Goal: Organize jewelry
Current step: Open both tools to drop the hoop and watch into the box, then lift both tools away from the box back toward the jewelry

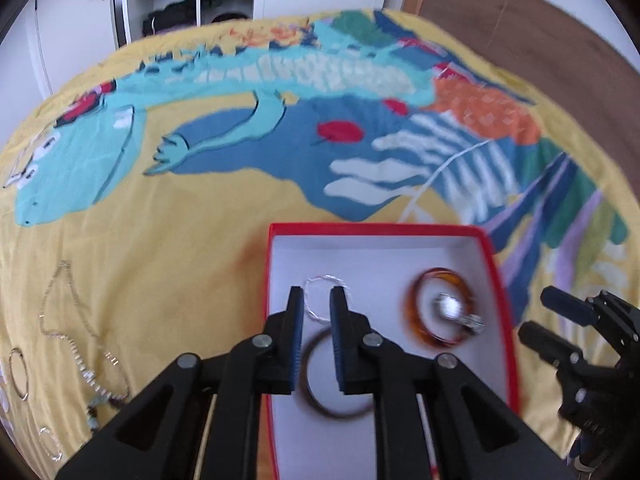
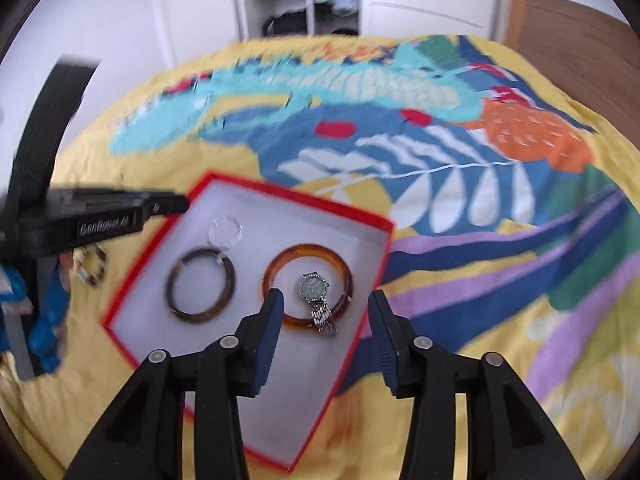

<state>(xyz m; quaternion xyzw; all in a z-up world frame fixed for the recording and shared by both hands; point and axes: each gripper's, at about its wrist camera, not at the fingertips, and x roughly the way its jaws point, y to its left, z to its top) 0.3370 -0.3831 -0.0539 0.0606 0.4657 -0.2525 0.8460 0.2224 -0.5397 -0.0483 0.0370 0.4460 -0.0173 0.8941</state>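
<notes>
Four pieces lie in the red-rimmed box [image 2: 288,194] on its white floor: one dark brown bangle [image 2: 200,286], one amber bangle [image 2: 307,284], one thin clear ring [image 2: 225,232] and one silver watch [image 2: 318,300]. I count the same four from my left wrist camera: dark bangle [image 1: 308,376], amber bangle [image 1: 416,304], clear ring [image 1: 324,280], watch [image 1: 456,310]. In the right wrist view the watch sits inside the amber bangle, face up, its long axis running from the dial at the far end to the metal band, which crosses the bangle's near rim toward the right gripper [image 2: 324,304]. Both bangles lie flat; the clear ring touches the dark bangle's far edge. Outside the box, on the yellow patterned bedspread [image 1: 180,248], I see one beaded necklace [image 1: 76,344] and two loose hoops [image 1: 18,374] to the left. My left gripper [image 1: 316,300] hovers over the box with fingers slightly apart, holding nothing. The right gripper has its fingers spread wide, also holding nothing. Only one label reads: "GenRobot.AI", blurred, on the left gripper's body in the right wrist view.
</notes>
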